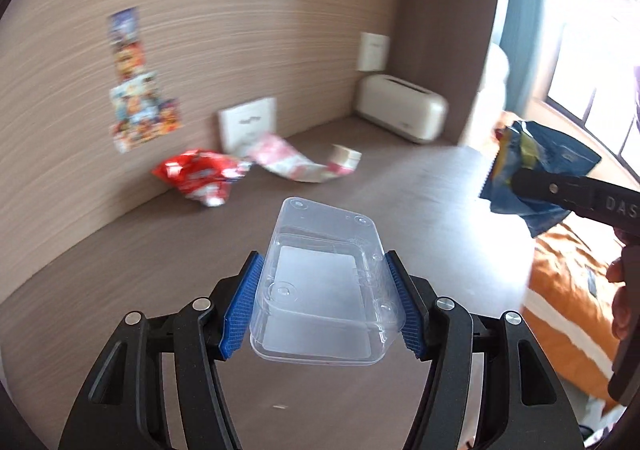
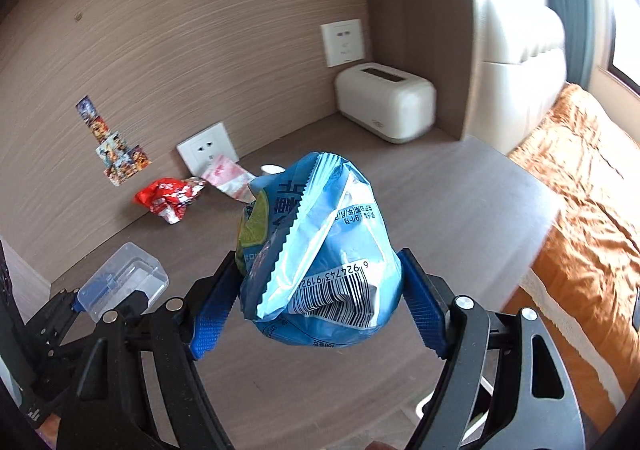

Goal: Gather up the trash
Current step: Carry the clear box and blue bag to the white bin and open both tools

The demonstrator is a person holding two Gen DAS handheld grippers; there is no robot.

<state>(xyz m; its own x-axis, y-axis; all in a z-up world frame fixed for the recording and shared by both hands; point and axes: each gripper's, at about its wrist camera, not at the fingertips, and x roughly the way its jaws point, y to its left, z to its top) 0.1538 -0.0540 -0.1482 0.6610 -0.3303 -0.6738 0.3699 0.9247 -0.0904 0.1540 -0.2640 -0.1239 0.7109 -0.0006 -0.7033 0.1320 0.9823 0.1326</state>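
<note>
My left gripper [image 1: 322, 306] is shut on a clear plastic container [image 1: 320, 286] and holds it above the brown tabletop; the container also shows in the right wrist view [image 2: 124, 280] at lower left. My right gripper [image 2: 318, 300] is shut on a crumpled blue snack bag [image 2: 320, 258] above the table; the bag also shows in the left wrist view [image 1: 536, 174] at right. A crumpled red wrapper [image 1: 200, 178] [image 2: 170, 198] and a pink-and-white wrapper [image 1: 292, 160] [image 2: 230, 180] lie on the table by the back wall.
A cream toaster [image 2: 386, 102] stands in the back right corner. Wall sockets [image 2: 208, 148] and stickers [image 2: 114, 150] are on the wood-grain wall. A small cup-like thing [image 1: 346, 158] lies by the pink wrapper. A bed with an orange cover [image 2: 580, 218] borders the table's right edge.
</note>
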